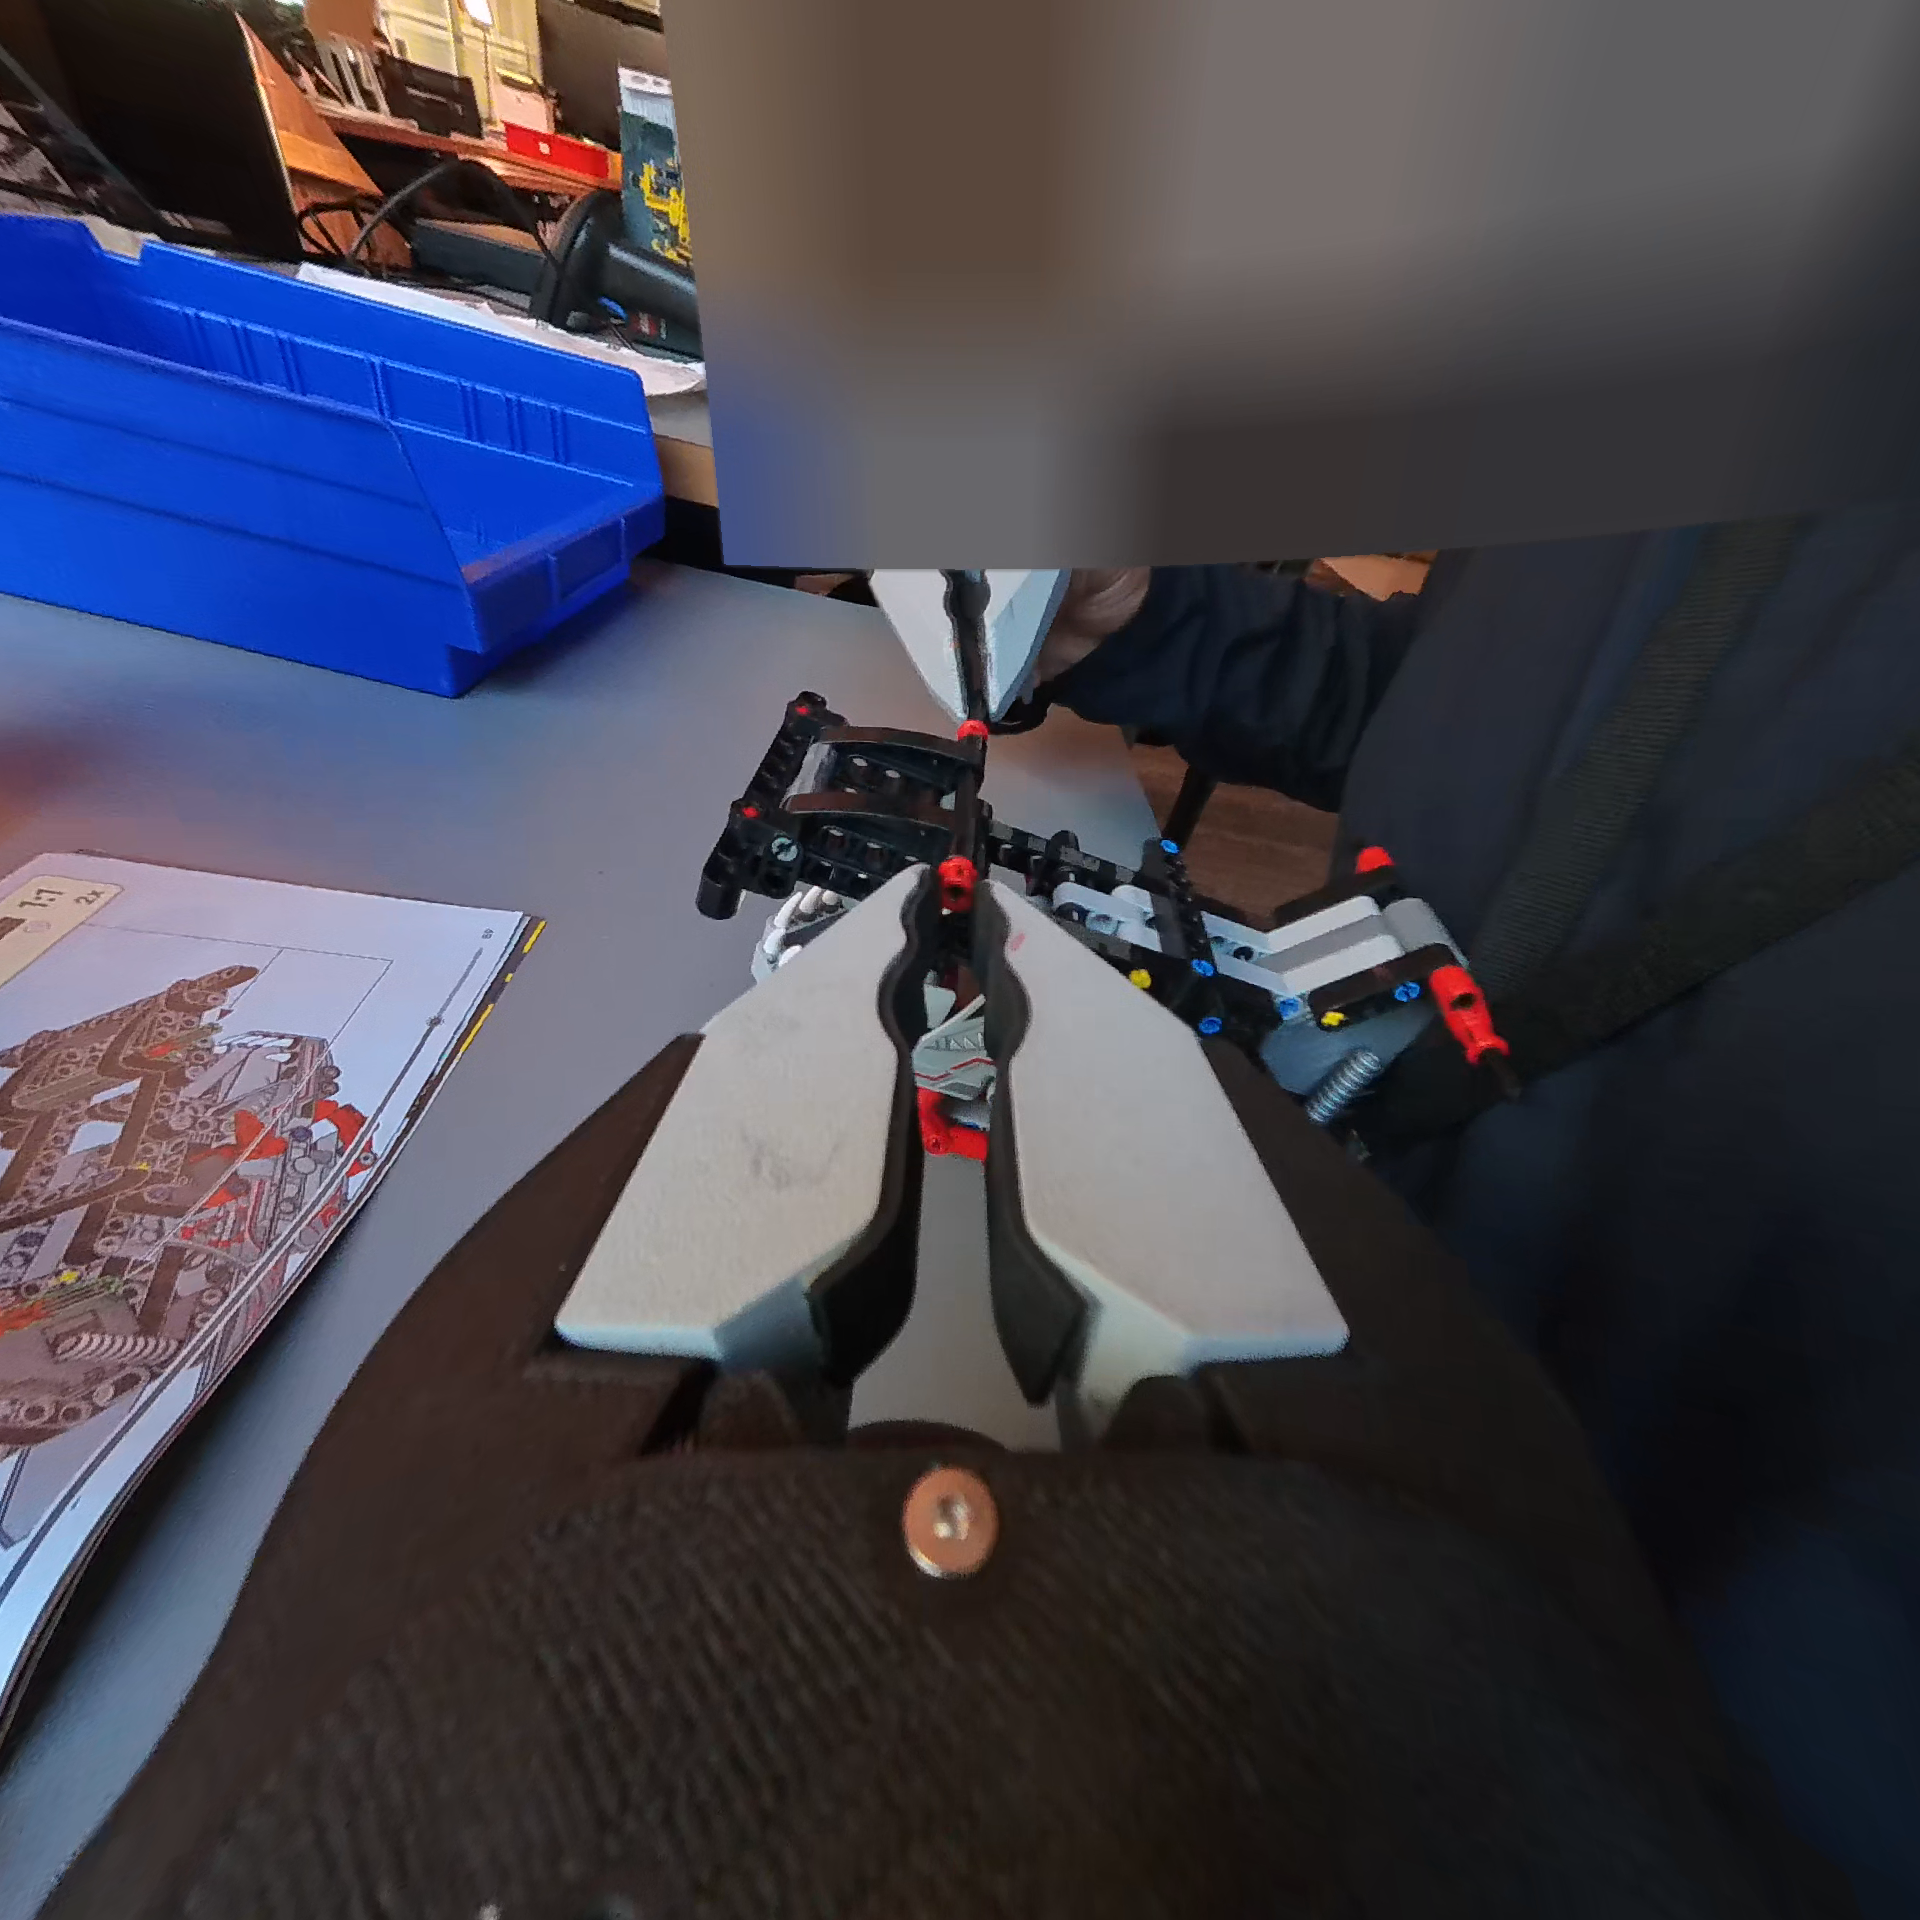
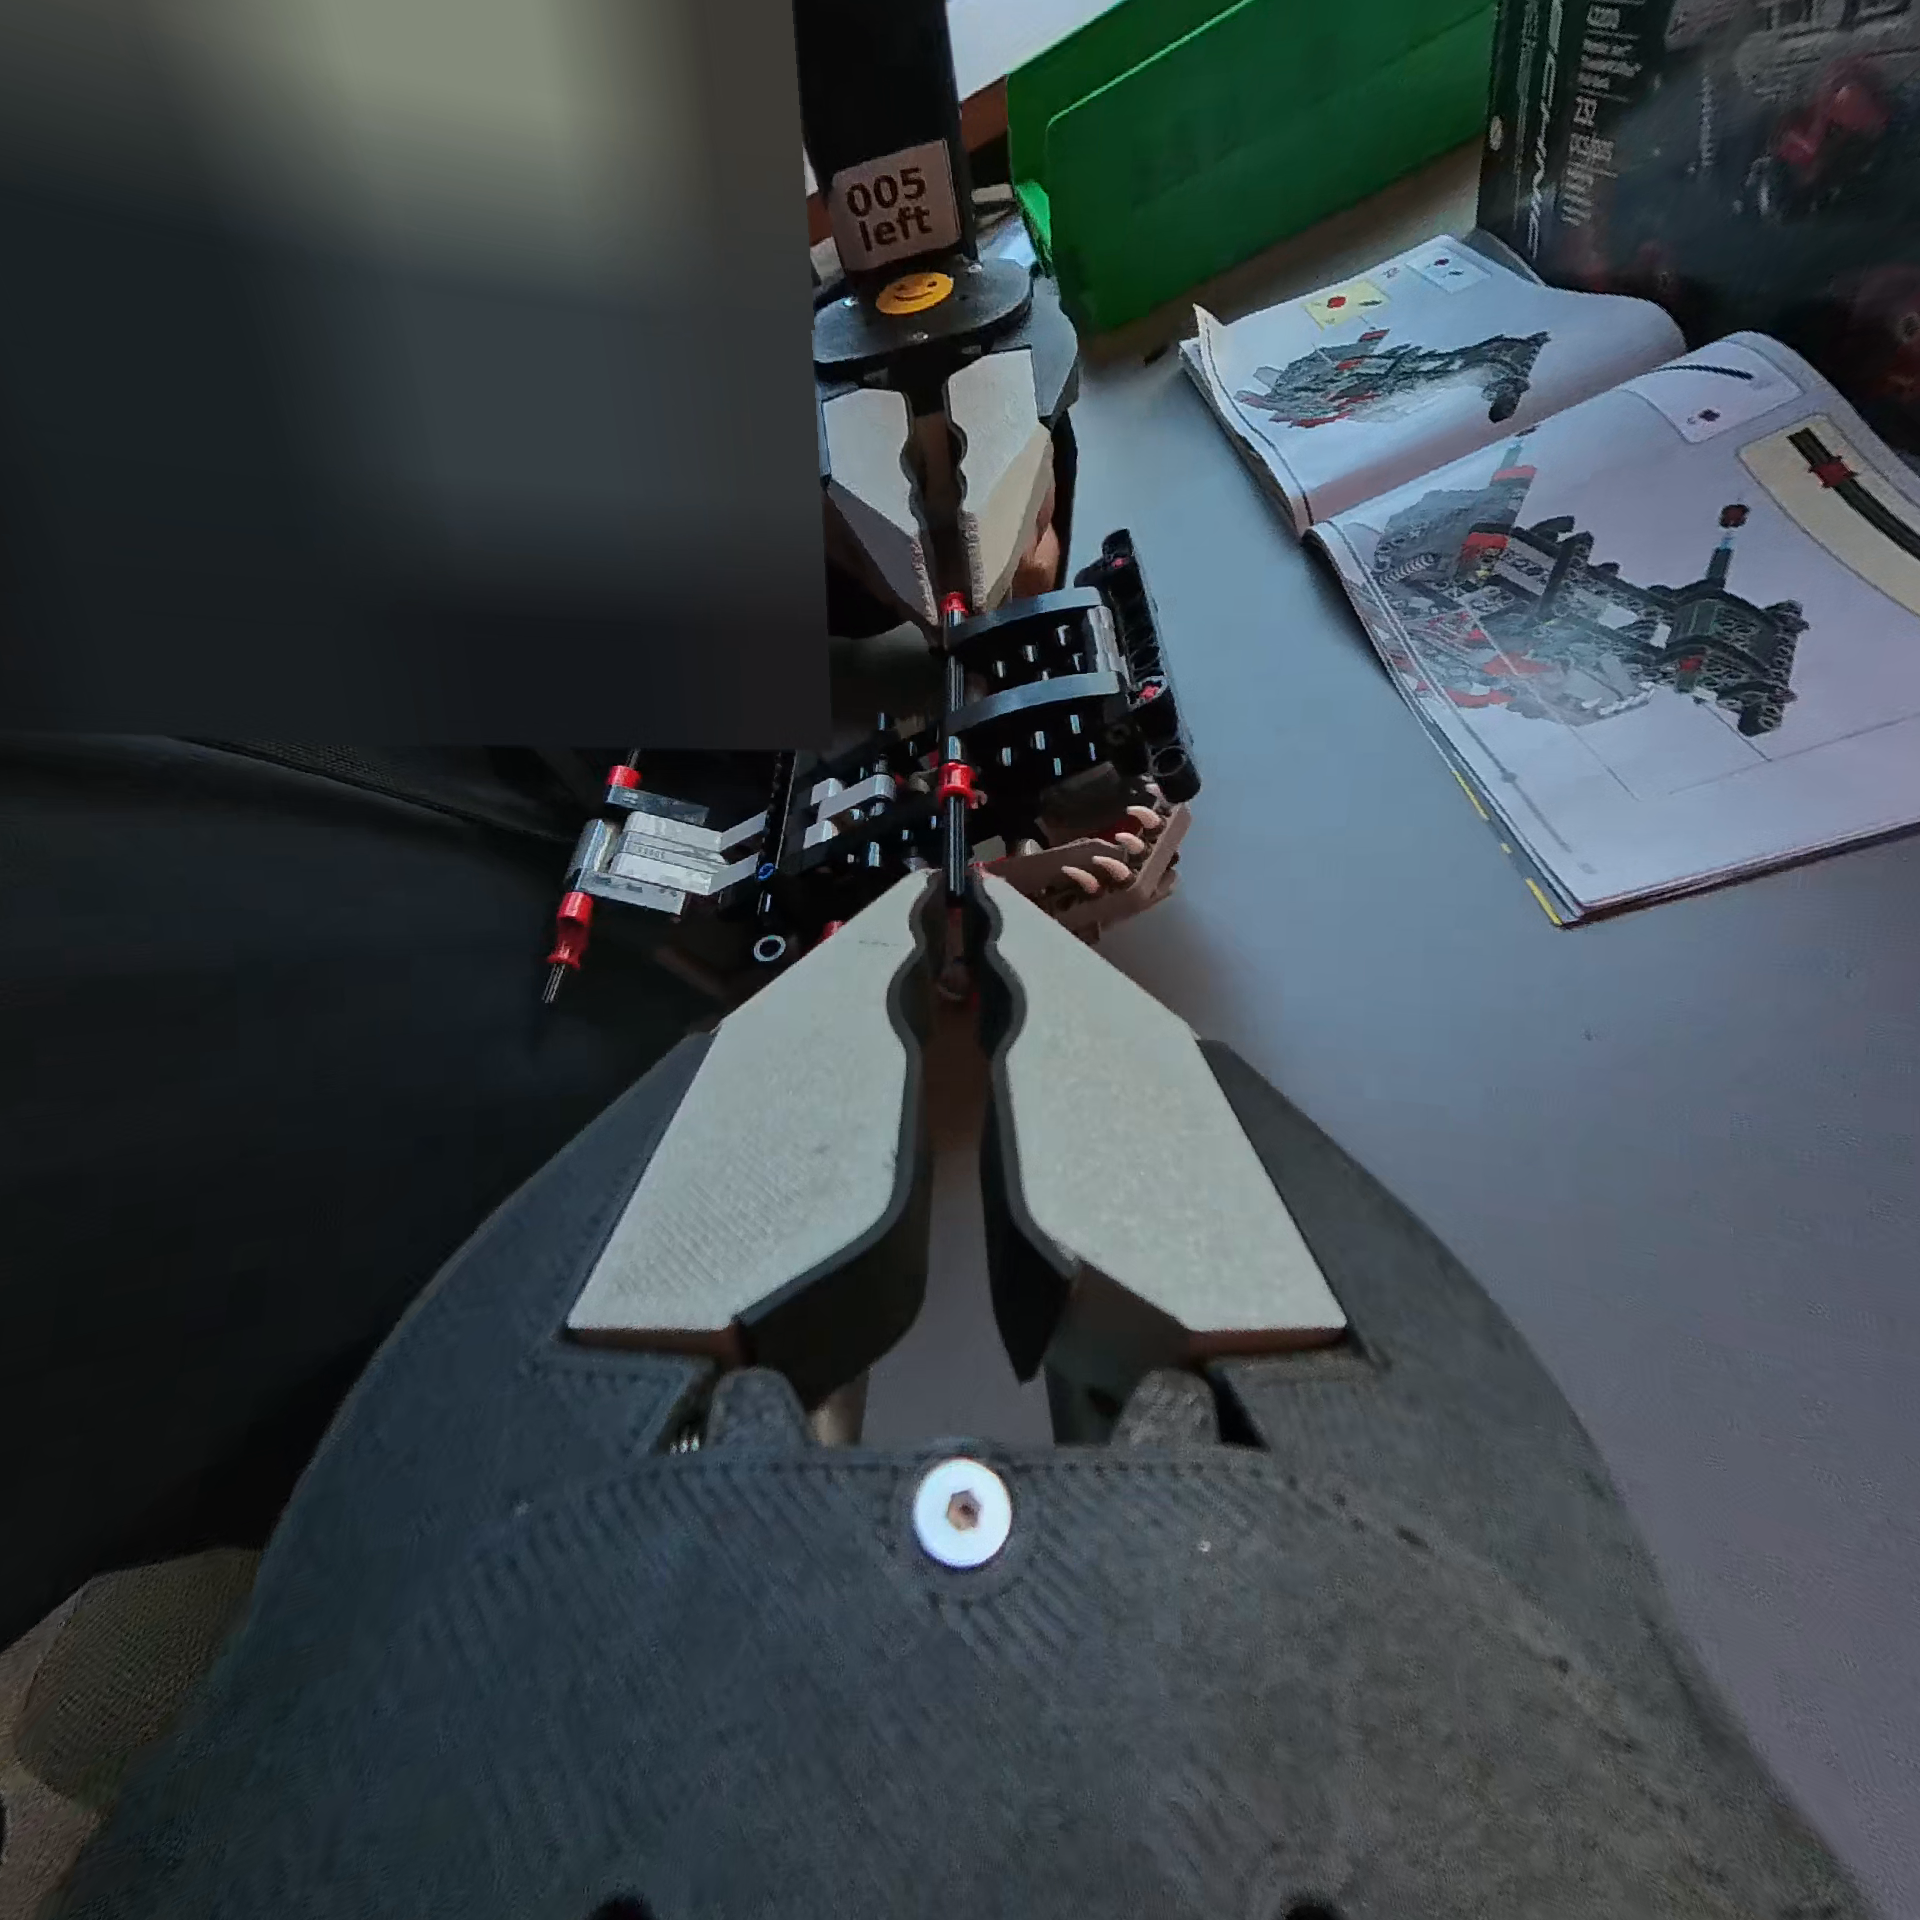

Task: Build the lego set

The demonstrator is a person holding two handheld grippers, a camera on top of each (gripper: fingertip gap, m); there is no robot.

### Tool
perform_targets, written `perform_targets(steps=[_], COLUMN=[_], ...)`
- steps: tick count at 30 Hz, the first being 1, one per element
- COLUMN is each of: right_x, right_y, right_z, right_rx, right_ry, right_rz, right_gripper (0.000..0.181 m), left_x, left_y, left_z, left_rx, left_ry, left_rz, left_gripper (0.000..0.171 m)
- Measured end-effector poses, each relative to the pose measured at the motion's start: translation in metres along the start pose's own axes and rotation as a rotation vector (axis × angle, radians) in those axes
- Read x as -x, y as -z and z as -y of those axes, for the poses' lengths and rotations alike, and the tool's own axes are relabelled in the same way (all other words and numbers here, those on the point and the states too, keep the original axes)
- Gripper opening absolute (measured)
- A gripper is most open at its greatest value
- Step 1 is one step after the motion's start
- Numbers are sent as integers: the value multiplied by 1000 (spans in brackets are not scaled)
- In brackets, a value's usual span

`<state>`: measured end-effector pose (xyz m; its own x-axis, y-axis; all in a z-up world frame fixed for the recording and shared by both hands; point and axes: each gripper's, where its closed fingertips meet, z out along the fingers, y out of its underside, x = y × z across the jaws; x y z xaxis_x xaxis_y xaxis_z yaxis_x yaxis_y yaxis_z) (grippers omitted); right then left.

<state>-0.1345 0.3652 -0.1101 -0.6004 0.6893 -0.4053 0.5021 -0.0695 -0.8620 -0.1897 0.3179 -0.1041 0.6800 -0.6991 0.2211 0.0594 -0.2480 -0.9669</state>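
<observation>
With each tool pinching one end of the black axle through the model above the worktop, I judged uneven pull might bend it or pop a red bush.

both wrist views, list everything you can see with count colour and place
lego model: one, black, grey and red, at the table edge between the tools
black rod: one, two red collars, each end in a tool
booklet: one, open, white pages, on the table beside the model
blue bin: one, on the table behind the booklet
green bin: one, far side of the table
box: one, dark, behind the booklet
table: one, grey
left tool: grey fingers, shut on the rod
right tool: grey fingers, shut on the rod
</observation>
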Motion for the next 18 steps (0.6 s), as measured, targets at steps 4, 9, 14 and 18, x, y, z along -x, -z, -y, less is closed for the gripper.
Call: perform_targets(steps=[4, 9, 14, 18], right_x=[2, 1, 1, 1], right_y=[-5, -10, -14, -14], right_z=[0, 1, 4, 7], right_rx=[18, 59, 41, -3], right_ry=[30, 54, 36, -22], right_rz=[8, 1, 6, 30], right_gripper=[0, 0, 0, 0], left_x=[-4, -3, -1, -1], left_y=[-3, -4, -1, 1], left_z=[2, 2, 0, -1], left_rx=[-14, -13, 4, 11], left_ry=[7, -10, -17, -11], left_rz=[-25, -18, -3, -9], left_gripper=[2, 3, 3, 3])
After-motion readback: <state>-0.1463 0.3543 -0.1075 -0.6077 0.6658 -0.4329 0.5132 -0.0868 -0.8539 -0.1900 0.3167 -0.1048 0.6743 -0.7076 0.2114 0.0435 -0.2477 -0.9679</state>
